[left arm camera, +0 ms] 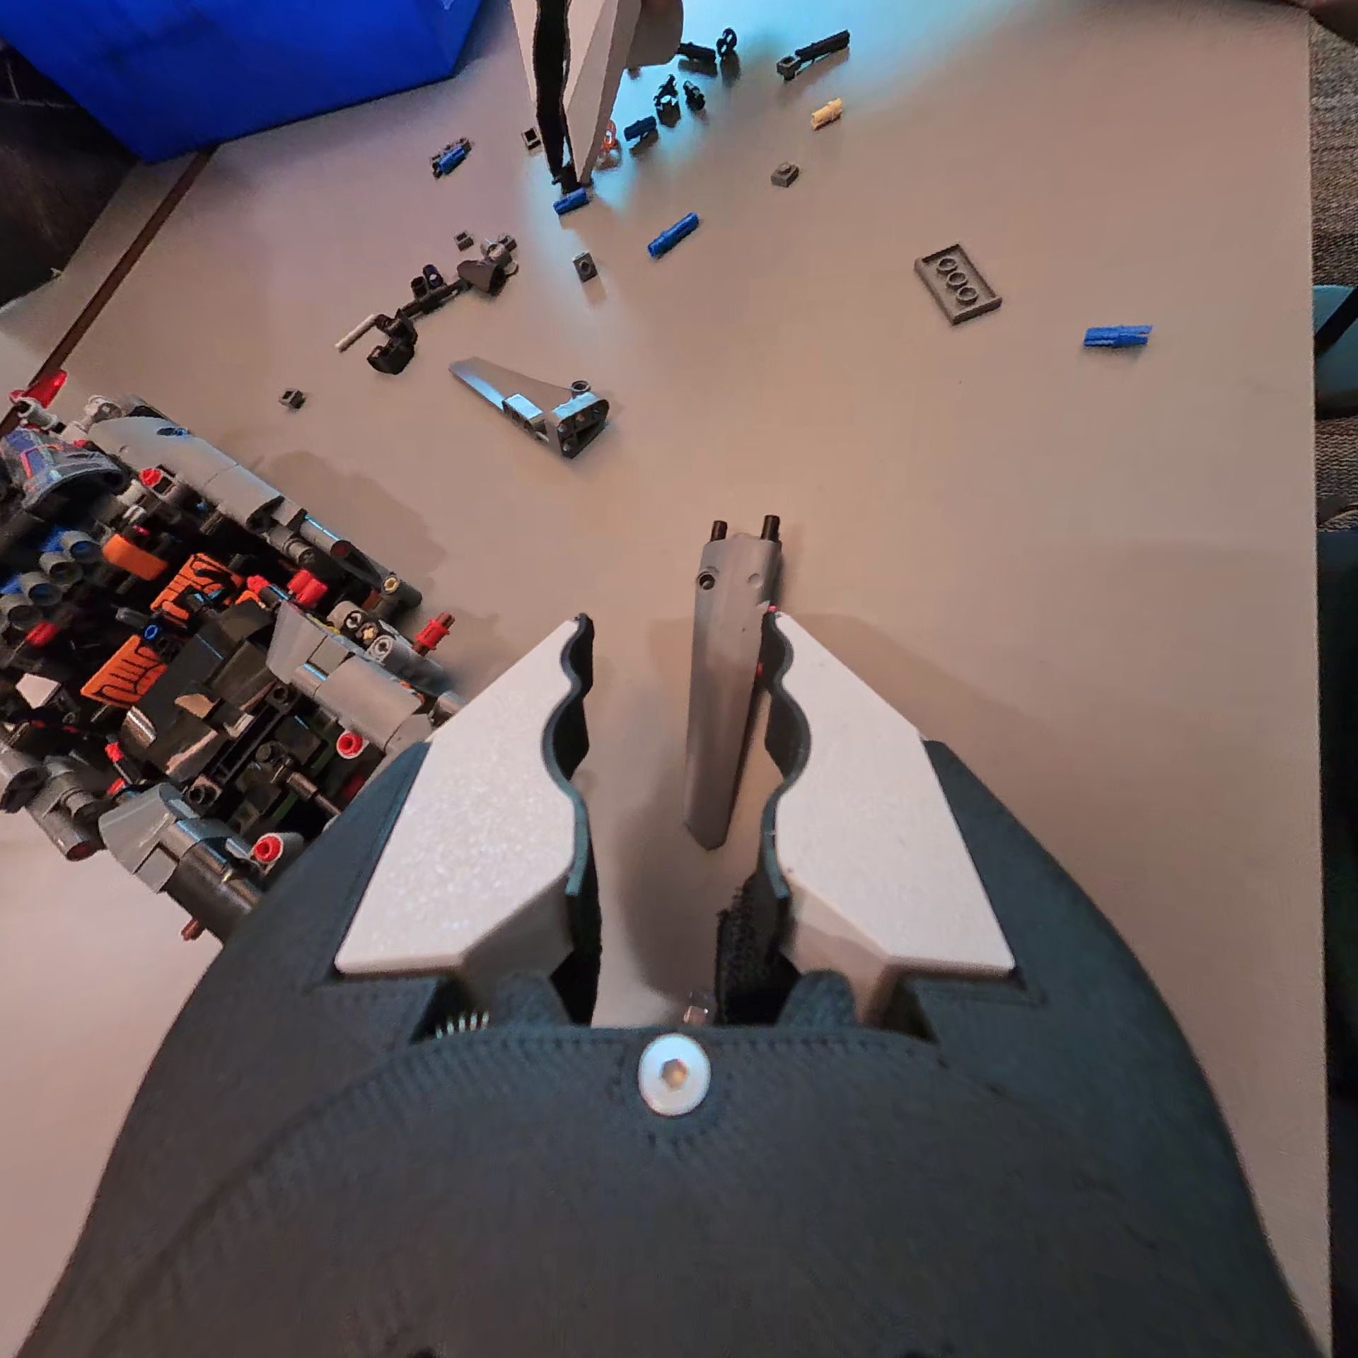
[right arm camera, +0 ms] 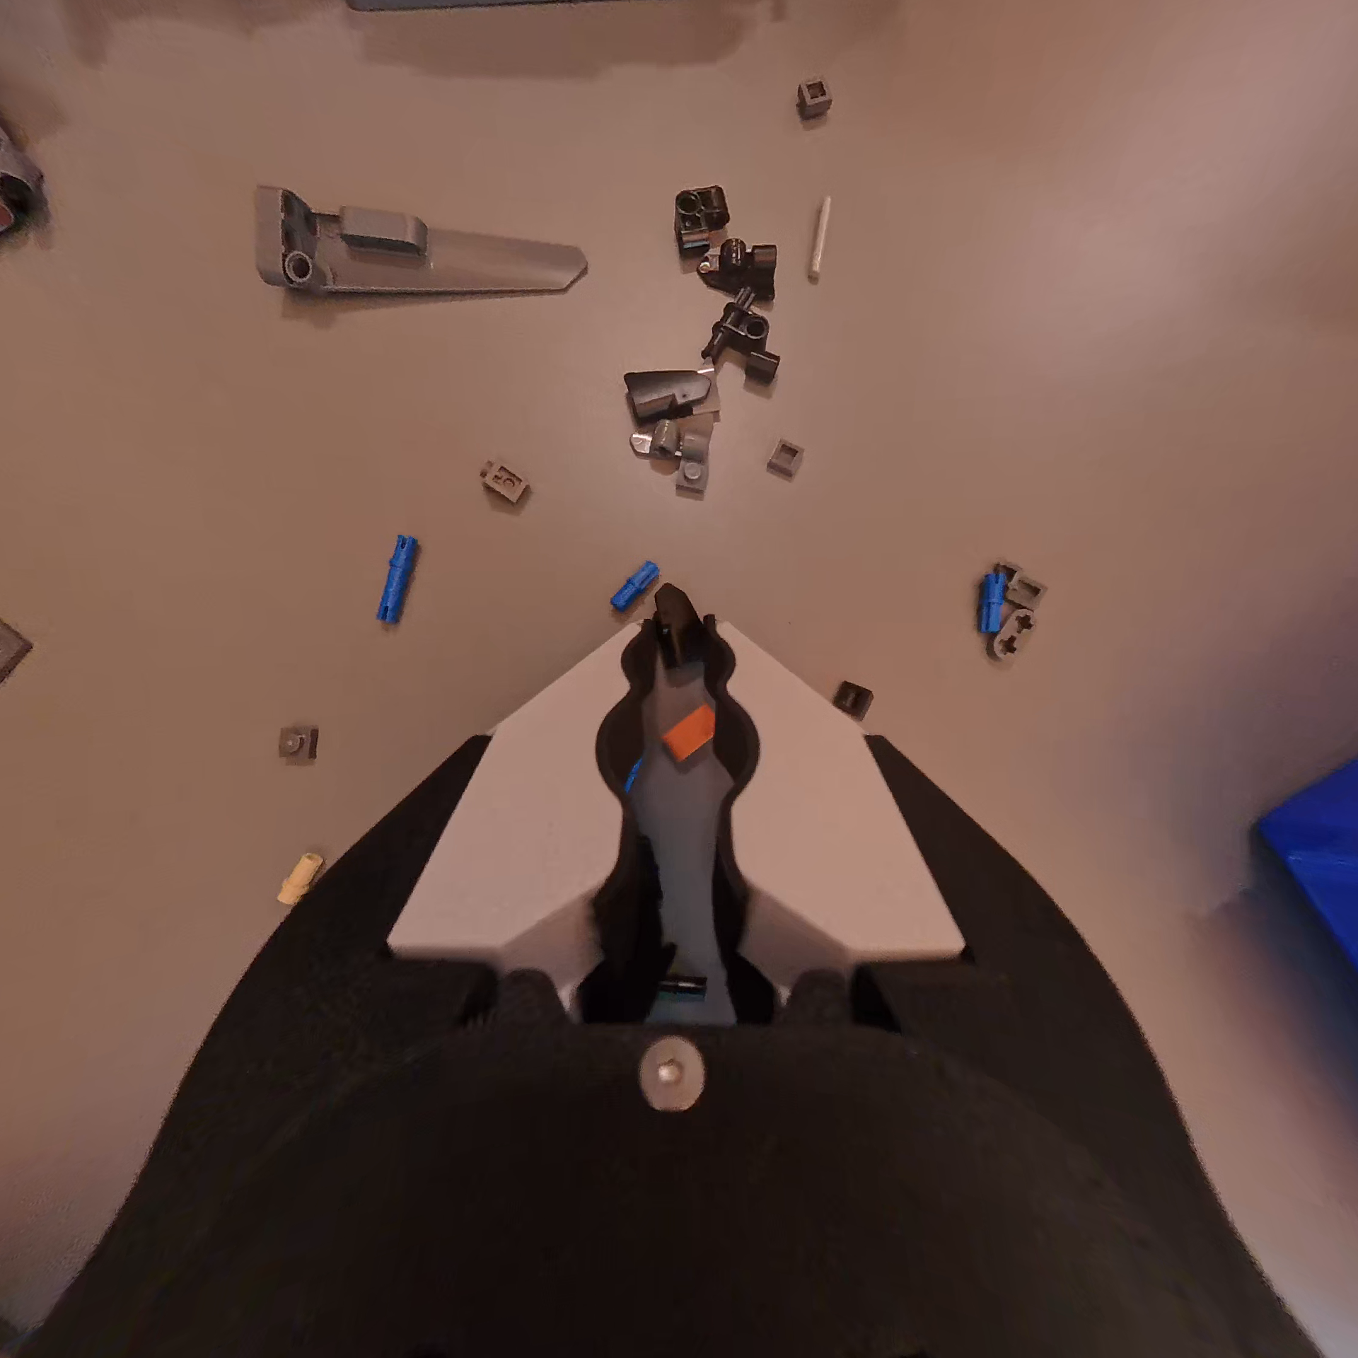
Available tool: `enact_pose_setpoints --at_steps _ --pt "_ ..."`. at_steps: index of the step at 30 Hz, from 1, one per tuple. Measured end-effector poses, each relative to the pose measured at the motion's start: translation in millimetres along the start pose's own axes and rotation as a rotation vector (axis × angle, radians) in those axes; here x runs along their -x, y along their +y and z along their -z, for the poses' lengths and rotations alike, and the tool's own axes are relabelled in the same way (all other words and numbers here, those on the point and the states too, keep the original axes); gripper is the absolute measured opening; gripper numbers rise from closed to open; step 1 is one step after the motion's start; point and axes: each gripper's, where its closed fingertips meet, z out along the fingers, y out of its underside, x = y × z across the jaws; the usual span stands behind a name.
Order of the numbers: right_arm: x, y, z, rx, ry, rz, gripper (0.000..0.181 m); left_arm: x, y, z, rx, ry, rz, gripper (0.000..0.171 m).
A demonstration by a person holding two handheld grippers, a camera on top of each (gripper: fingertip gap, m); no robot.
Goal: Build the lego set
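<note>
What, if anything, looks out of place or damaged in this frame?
Nothing is broken or spilled. One oddity: the long grey panel leans against one finger of the open left gripper rather than being clamped. The right gripper is shut on a small black piece. Loose parts lie scattered across the table.

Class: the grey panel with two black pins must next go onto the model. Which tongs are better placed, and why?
Probably left. The left tongs are open around the panel, beside the model. The right tongs already grip a black piece.

Lego model [left arm camera: 184, 661] cut off left
</note>
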Motion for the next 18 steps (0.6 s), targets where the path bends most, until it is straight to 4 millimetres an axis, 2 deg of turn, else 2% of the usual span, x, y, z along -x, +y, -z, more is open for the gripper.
enact_pose_setpoints --at_steps 11,14,18 --pt "5.8 -19.2 16.6 -0.111 -0.012 0.017 0.01 1.7 1.1 -1.7 0.006 0.001 0.005 0.043" --pt "15.5 -30.3 19.8 -0.156 -0.047 0.038 0.01 2.4 1.0 -2.7 0.009 0.001 0.007 0.043" --pt "42.7 -52.8 21.9 -0.181 -0.097 0.11 0.01 3.6 1.3 -2.0 0.008 -0.006 0.007 0.043"
